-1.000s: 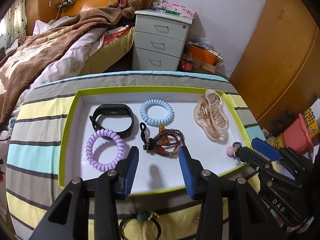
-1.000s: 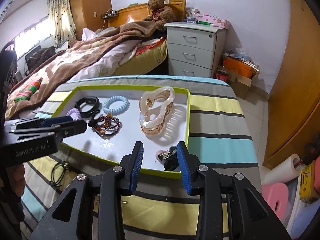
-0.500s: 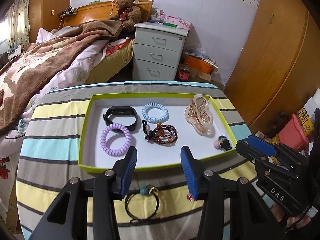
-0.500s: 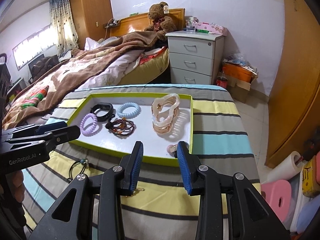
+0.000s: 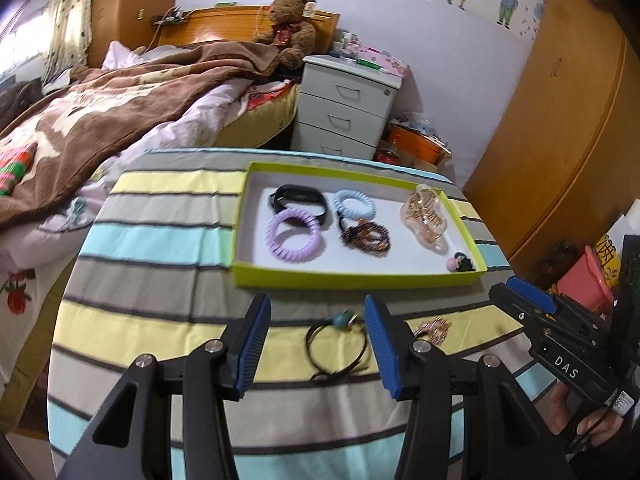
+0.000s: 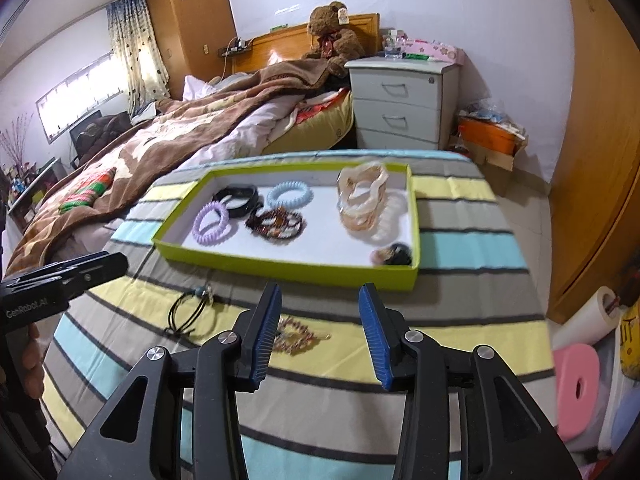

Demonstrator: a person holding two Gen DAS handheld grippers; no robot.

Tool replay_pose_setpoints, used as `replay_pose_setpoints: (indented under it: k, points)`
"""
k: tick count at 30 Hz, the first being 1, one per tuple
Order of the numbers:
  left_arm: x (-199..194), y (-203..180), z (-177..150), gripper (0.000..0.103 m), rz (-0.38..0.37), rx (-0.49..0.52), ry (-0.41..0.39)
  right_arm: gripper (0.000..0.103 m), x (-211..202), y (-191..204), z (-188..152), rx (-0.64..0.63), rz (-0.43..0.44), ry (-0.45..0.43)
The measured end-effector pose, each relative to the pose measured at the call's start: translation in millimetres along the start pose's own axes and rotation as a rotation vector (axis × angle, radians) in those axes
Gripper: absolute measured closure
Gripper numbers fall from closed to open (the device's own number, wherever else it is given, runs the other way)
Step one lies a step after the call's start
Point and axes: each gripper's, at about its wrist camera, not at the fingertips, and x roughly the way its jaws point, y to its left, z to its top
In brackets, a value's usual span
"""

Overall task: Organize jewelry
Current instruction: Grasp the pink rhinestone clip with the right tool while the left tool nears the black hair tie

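Observation:
A green-rimmed white tray (image 5: pixel 352 279) (image 6: pixel 280 268) on the striped table holds a black band (image 5: pixel 298 200), a purple coil tie (image 5: pixel 295 236), a blue coil tie (image 5: pixel 354 204), a beaded bracelet (image 5: pixel 366 238), a clear hair claw (image 5: pixel 425 218) and a small pink-and-black piece (image 5: pixel 460 262). In front of the tray lie a black cord with a teal bead (image 5: pixel 336 336) (image 6: pixel 192 312) and a small rose-gold piece (image 5: pixel 434 326) (image 6: pixel 294 334). My left gripper (image 5: pixel 316 320) is open and empty above the cord. My right gripper (image 6: pixel 319 308) is open and empty above the rose-gold piece.
The striped table (image 5: pixel 160 240) stands beside a bed (image 5: pixel 100 108) on the left. A white drawer unit (image 5: pixel 344 108) stands behind, a wooden wardrobe (image 5: pixel 560 120) on the right. A pink stool (image 6: pixel 576 384) and a paper roll (image 6: pixel 592 308) are on the floor at right.
Both grippers have pulled back from the tray toward the table's front. The pink-and-black piece lies in the tray's near right corner. The cord and rose-gold piece have come into view.

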Motion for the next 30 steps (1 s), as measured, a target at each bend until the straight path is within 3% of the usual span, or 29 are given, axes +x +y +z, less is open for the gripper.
replay_pose_setpoints:
  k: [6,13,30]
  points:
    - [-8.1,25.8,-17.8,0.051,0.013,-0.042,0.0,0.06,13.9,5.6,-14.2,-0.005,-0.005,0.037]
    - [-9.8,47.8,-35.1,0.051,0.024,-0.073,0.013,0.052,25.6,8.0,-20.6,0.002,-0.005,0.068]
    - [-12.7,57.5,-47.5,0.05,0.021,-0.056,0.02,0.051,53.7,31.9,-18.3,-0.066,-0.029,0.126]
